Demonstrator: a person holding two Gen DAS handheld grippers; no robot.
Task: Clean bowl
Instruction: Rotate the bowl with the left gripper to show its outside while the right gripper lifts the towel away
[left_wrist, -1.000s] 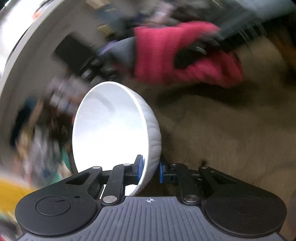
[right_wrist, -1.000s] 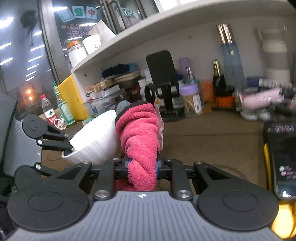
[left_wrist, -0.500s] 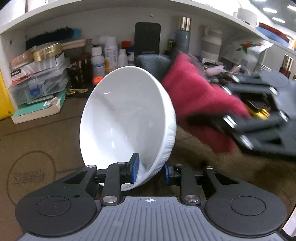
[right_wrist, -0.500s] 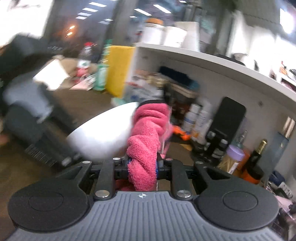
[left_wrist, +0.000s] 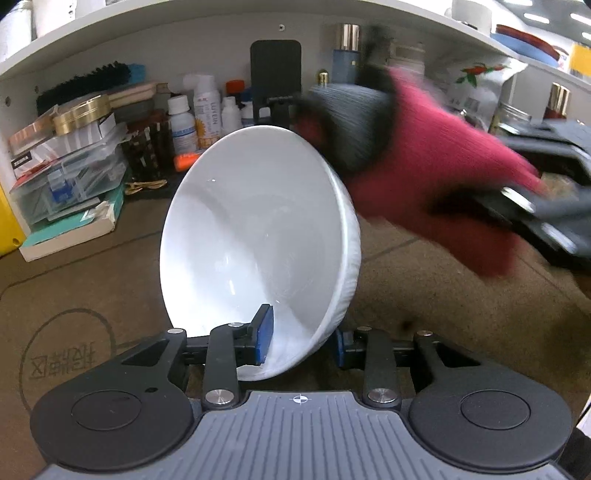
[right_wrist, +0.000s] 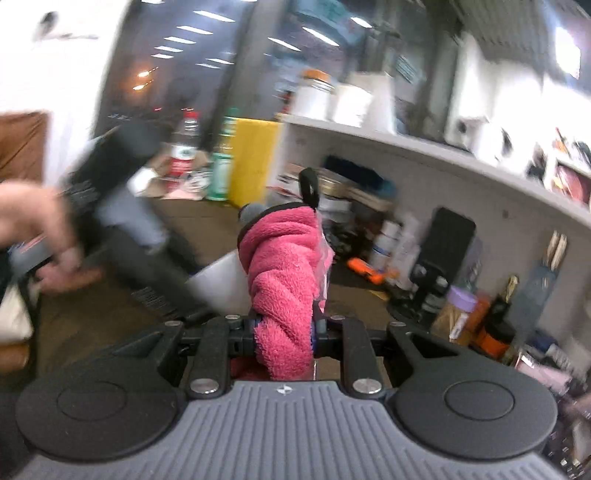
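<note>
My left gripper (left_wrist: 301, 341) is shut on the rim of a white bowl (left_wrist: 255, 236), held tilted on edge above the brown table, its inside facing left. My right gripper (right_wrist: 284, 332) is shut on a pink-red cloth (right_wrist: 282, 280) wrapped over a grey-black pad. In the left wrist view the cloth (left_wrist: 436, 162) and its pad are at the bowl's upper right rim, on its outer side, blurred. In the right wrist view a patch of the bowl (right_wrist: 221, 288) shows just left of the cloth.
A shelf unit at the back holds bottles (left_wrist: 207, 110), boxes (left_wrist: 66, 166) and a black phone stand (left_wrist: 275, 74). The brown table mat (left_wrist: 74, 288) lies below. The person's left hand (right_wrist: 40, 236) shows in the right wrist view.
The cloth has moved up and closer to the bowl's upper right rim. The bowl stays gripped and tilted. The right wrist view has swung left.
</note>
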